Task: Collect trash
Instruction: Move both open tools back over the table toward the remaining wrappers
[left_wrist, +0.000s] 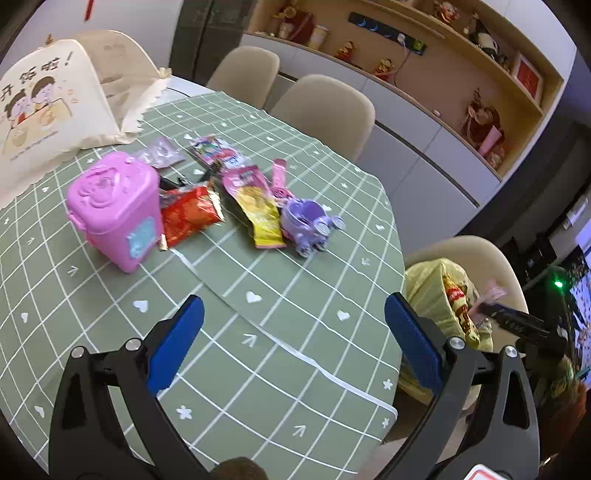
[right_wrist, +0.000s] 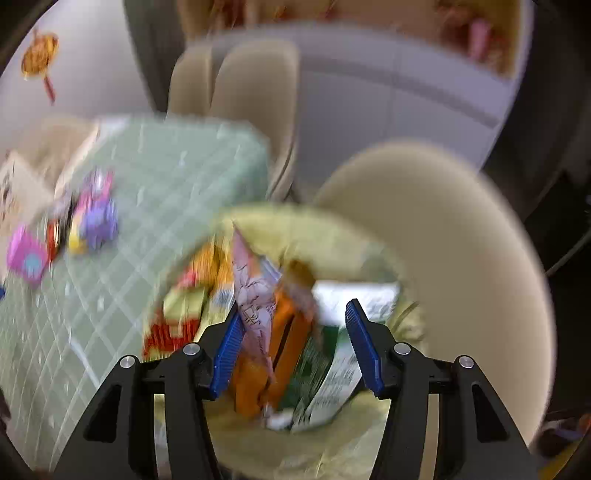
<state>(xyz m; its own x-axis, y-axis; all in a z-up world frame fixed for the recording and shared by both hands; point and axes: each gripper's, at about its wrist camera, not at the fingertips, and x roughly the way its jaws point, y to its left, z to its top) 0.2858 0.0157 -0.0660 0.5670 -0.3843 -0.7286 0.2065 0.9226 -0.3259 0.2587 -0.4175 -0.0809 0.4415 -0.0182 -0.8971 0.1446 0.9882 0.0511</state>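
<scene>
Wrappers lie in a loose row near the middle of the left wrist view, on the green grid-patterned bench (left_wrist: 258, 332): a red foil wrapper (left_wrist: 190, 216) touching the side of a pink toy bin (left_wrist: 116, 210), a long pink-and-yellow wrapper (left_wrist: 255, 206) to its right, a pink-and-dark packet (left_wrist: 218, 153) behind them, and a pale purple sachet (left_wrist: 160, 155) further toward the upper left. A purple toy cart (left_wrist: 312, 225) stands just right of the yellow wrapper, with a pink strip (left_wrist: 279, 175) behind it. Left tongs (left_wrist: 293, 317) hang over the near bench at the bottom of the frame, blue pads spread wide, nothing between them. A cream printed cloth bag (left_wrist: 48, 110) sits at the upper left. At the right edge a yellow trash bag (left_wrist: 432, 291) rests on a beige chair (left_wrist: 495, 266) beside the bench. Right wrist view is motion-blurred. Right tongs (right_wrist: 293, 343) are over the mouth of the trash bag (right_wrist: 332, 236), pads parted; a pale pink crinkled wrapper (right_wrist: 255, 295) stands against the pad on the frame's left, away from the other pad, so not clamped. Orange, green and white packaging lies inside the bag below, details unclear.
</scene>
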